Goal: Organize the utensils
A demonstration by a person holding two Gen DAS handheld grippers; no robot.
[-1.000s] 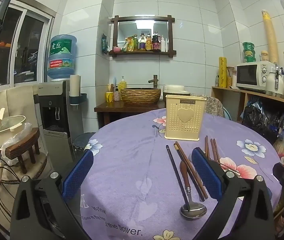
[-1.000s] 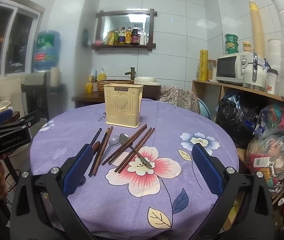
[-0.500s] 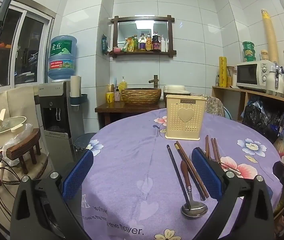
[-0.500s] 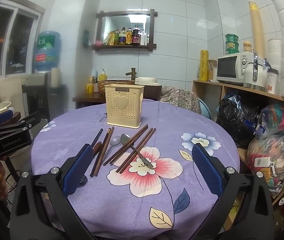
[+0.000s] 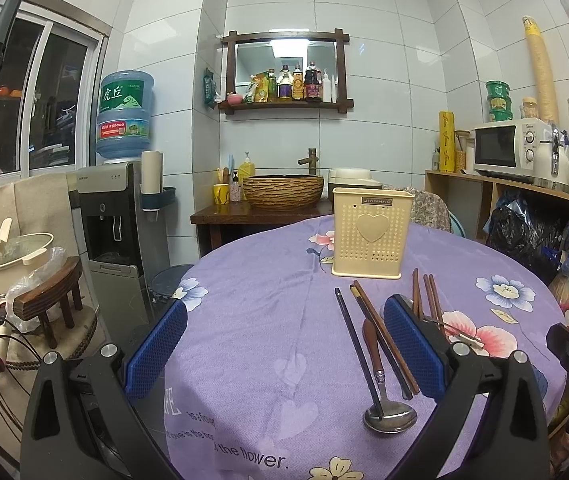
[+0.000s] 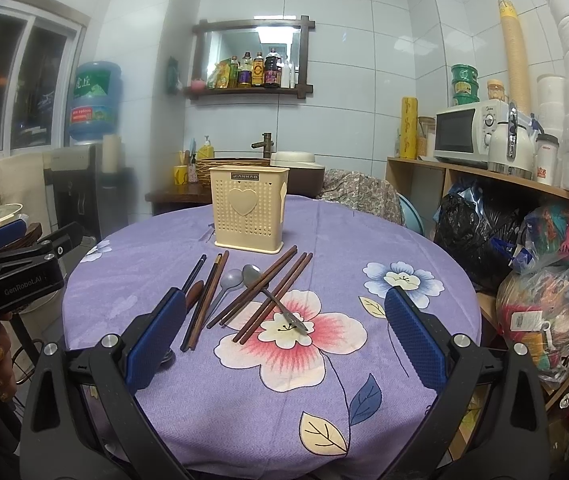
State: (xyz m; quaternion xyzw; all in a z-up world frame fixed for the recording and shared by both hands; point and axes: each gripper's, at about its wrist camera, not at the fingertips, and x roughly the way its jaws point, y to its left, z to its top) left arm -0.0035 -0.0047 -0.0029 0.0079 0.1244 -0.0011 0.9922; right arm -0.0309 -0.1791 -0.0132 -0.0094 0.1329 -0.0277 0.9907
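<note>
Your left gripper (image 5: 284, 340) hovers above the near edge of the round table (image 5: 252, 320), its blue pads spread wide and holding nothing. Your right gripper (image 6: 284, 328) hangs over the same purple flowered tablecloth (image 6: 244, 380) from the other side, jaws equally wide and empty.

The cream utensil holder (image 6: 249, 208) (perforated, with a raised heart on its face and a JIANHAO label) stands upright toward the far side of the table. The utensils lie loose on the cloth just in front of it. In the right wrist view, a dark chopstick (image 6: 193, 276) lies furthest left, with a brown pair (image 6: 209, 300) beside it and a wooden-handled spoon (image 6: 195, 294) between them. A grey spoon (image 6: 230, 282) and a metal spoon (image 6: 251, 275) sit near the middle, bowls pointing toward the holder. Two pairs of reddish-brown chopsticks (image 6: 272, 296) lie slanted across the metal spoon's handle, over the pink flower print.

In the left wrist view, the wooden-handled spoon's steel bowl (image 5: 391, 416) points toward you, between your pads but closer to the right one, and the dark chopstick (image 5: 354, 344) rests across it.
</note>
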